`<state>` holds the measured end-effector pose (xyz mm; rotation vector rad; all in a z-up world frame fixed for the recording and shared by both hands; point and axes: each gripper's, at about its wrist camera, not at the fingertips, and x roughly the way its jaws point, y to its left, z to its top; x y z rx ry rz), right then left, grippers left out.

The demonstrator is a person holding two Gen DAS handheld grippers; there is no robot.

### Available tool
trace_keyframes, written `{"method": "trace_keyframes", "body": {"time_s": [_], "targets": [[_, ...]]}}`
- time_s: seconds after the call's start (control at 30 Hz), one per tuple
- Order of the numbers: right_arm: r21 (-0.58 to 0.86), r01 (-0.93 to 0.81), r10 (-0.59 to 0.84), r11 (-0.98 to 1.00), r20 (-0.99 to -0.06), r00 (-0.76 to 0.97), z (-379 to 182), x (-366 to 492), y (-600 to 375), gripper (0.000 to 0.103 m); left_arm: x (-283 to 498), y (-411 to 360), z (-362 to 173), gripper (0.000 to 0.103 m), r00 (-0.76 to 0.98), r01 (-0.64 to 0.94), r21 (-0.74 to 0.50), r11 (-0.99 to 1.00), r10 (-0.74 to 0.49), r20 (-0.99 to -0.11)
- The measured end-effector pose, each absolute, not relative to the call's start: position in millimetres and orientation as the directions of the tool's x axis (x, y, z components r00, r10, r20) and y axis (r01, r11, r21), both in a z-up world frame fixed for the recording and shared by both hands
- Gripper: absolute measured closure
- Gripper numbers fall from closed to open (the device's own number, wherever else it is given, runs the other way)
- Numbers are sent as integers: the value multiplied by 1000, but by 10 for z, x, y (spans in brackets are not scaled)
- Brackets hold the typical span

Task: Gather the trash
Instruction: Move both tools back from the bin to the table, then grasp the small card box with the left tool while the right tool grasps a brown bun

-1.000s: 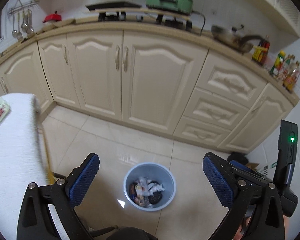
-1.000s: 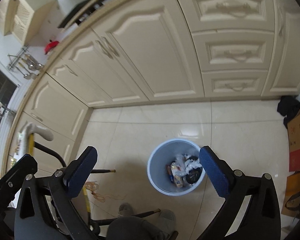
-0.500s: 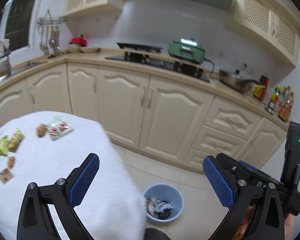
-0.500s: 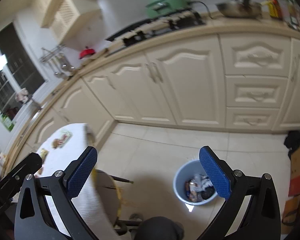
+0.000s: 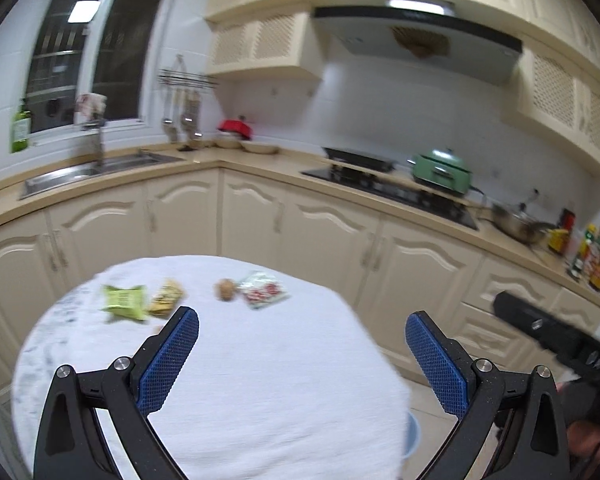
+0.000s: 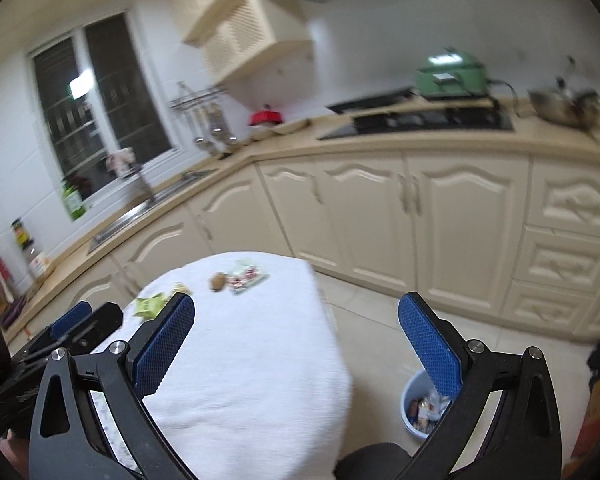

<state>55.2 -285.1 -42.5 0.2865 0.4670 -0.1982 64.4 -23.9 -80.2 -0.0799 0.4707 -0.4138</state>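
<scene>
1. Four pieces of trash are lying in a loose row on the far part of the white-covered table (image 5: 260, 380): a green packet (image 5: 125, 301), a yellow wrapper (image 5: 165, 302) touching it, a brown lump (image 5: 226, 289), and a clear red-and-white wrapper (image 5: 263, 289) just beside the lump.
2. The left view is showing all four clearly; in the right view the green packet (image 6: 150, 305) is partly hiding behind a finger, the yellow wrapper is barely showing, and the lump (image 6: 217, 281) and red-and-white wrapper (image 6: 247, 276) are lying together.
3. The left gripper (image 5: 302, 356) is hovering over the table with its jaws spread wide and nothing between them.
4. The right gripper (image 6: 296, 346) is likewise gaping empty, its left finger over the table, its right finger over the floor.
5. Only the right view is giving a proper look at the bin (image 6: 416, 408), standing on the tiles to the right of the table with trash inside; the left view is catching just a blue sliver of its rim (image 5: 414, 436) under the cloth's edge.
6. The right view is also catching the left gripper's body at its left edge, and the left view the right one's at its right edge.
7. Behind the table, cream cabinets (image 5: 324, 240) are running under a counter carrying a sink (image 5: 84, 170) and a green pot (image 5: 442, 170).
</scene>
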Motion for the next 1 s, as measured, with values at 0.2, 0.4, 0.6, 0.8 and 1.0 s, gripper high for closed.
{"method": "trace_keyframes", "body": {"time_s": [0.2,0.4,0.6,0.8,1.0], "targets": [[169,178,-81,969,-465,881,-356,803,-2346,0,546,227,-910,1,839,263,-156,952,-306,-450],[141,120,-35,983,-496,868,-414,1138,-2011,0,706,426,-981,1,828,199,-137,970,-241,-507],[141,82,10,987,-552,834,-583,1583,-1853,0,1236,373,-1075,1,782,164,-129,978,-209,-587],[164,86,34,983,-617,787,-839,1949,-1923,0,2020,159,-1363,1,692,140,-135,981,-195,-695],[183,106,46,977,-674,738,-1108,2299,-2081,0,2576,-70,-1660,2,634,93,-116,989,-149,-759]]}}
